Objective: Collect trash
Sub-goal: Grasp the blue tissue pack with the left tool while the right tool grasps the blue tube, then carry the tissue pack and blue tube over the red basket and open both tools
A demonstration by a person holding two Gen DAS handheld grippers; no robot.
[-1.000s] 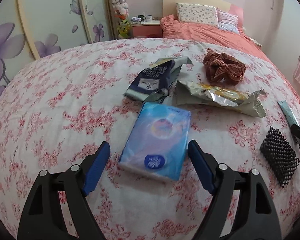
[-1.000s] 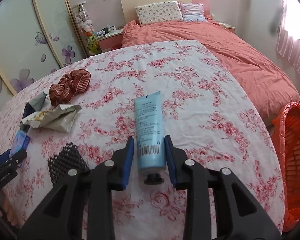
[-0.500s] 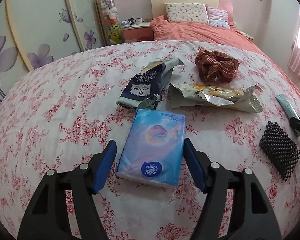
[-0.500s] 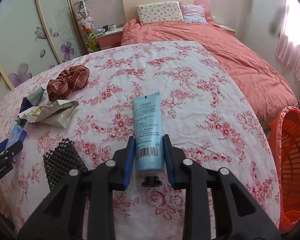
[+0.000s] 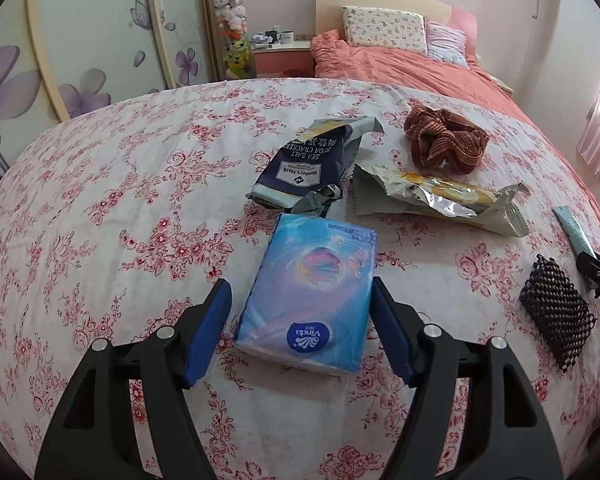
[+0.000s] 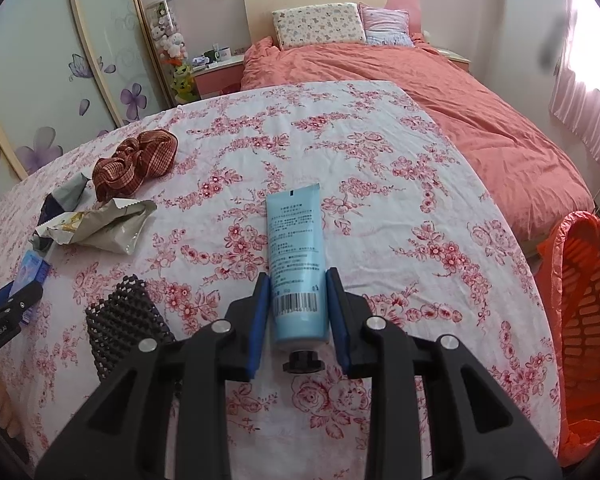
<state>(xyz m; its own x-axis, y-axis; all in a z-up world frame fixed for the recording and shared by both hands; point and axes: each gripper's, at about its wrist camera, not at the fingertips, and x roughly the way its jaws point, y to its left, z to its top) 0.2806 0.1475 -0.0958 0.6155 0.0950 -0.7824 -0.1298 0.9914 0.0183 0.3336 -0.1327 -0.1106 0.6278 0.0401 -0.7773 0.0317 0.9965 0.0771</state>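
My left gripper is shut on a blue tissue pack, its blue pads against both long sides, on the floral cloth. My right gripper is shut on a light blue tube with a black cap, lying lengthwise between the pads. Beyond the tissue pack lie a dark blue cracker wrapper and a torn silver wrapper; the silver wrapper also shows in the right wrist view. An orange mesh bin stands at the right, below the cloth's edge.
A brown checked scrunchie lies behind the wrappers. A black mesh pad lies at the right of the left wrist view, also in the right wrist view. A bed with a salmon cover is behind.
The left gripper's jaws have narrowed onto the tissue pack's sides. The right gripper's jaws have narrowed slightly on the tube, and its camera has risen a little.
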